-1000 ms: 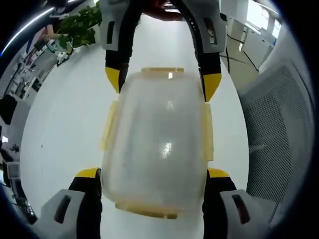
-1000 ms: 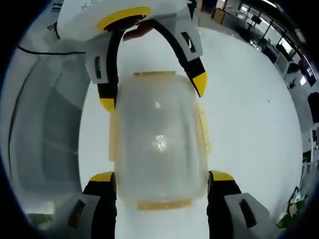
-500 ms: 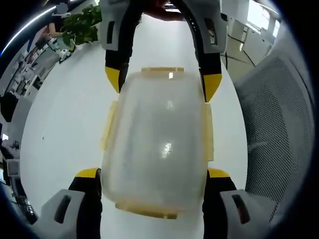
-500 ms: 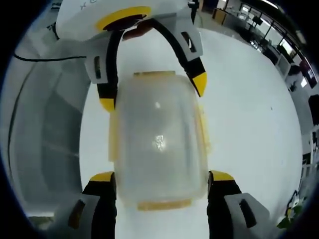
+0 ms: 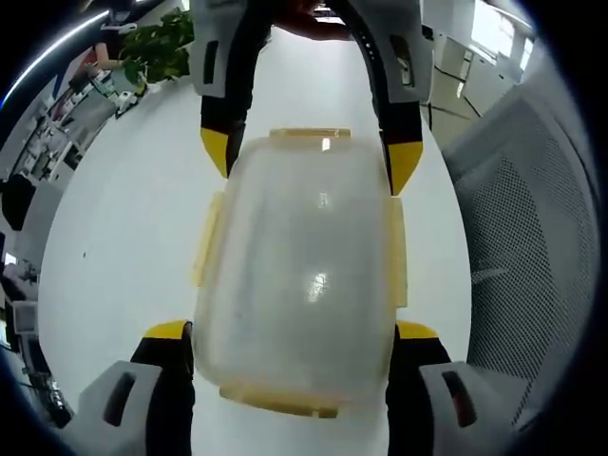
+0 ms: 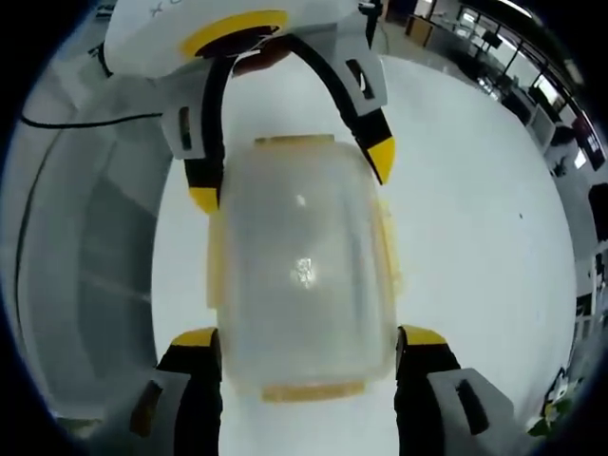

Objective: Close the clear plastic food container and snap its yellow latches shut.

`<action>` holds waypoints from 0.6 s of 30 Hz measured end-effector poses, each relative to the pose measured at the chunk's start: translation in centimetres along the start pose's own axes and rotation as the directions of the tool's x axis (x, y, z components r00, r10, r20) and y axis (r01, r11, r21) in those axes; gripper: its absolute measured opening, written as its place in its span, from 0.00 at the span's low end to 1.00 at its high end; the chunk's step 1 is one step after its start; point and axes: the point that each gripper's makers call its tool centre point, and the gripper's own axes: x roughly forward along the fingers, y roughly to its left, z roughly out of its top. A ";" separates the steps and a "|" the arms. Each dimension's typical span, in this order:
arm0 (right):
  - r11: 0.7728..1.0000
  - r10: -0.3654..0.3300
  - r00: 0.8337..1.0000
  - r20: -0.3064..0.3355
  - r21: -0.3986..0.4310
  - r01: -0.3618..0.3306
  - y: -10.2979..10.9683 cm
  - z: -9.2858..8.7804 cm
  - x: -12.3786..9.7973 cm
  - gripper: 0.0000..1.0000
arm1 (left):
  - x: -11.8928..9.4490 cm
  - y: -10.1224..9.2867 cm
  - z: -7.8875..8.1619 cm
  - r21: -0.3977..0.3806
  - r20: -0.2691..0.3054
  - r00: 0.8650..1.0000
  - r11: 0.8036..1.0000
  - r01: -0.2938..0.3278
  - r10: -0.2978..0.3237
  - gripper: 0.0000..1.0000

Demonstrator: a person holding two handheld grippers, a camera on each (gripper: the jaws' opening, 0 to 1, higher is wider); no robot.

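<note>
Presently: food container [image 5: 302,275] lengthwise between both tools on tabletop [image 5: 123,247] | left tool [image 5: 294,337] spread wide, flanking near end | right tool [image 6: 304,342] likewise, opposite end | latches [image 5: 397,252] on long sides.

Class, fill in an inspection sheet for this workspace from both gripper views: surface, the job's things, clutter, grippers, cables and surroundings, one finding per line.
Surface: white table, plain and bright.
Job's things: clear plastic container with its lid on; yellow latches along its edges; whether they are snapped cannot be told.
Clutter: nothing seen on the table besides the container.
Grippers: left gripper and right gripper face each other, each with its yellow-tipped jaws straddling one end of the container.
Cables: a black cable behind the left gripper.
Surroundings: mesh chair back, potted plant, office desks in the distance.
</note>
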 end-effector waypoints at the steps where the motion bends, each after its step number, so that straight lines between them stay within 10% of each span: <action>1: 1.000 0.000 1.000 0.000 0.000 0.000 0.0 0.1 0.0 0.74 | 0.0 0.0 -0.1 0.000 0.000 1.000 1.000 0.000 0.000 0.85; 18: 1.000 0.001 1.000 -0.009 -0.002 -0.001 0.0 0.5 0.2 0.75 | -0.2 0.1 -0.5 -0.003 0.007 1.000 1.000 0.000 0.000 0.85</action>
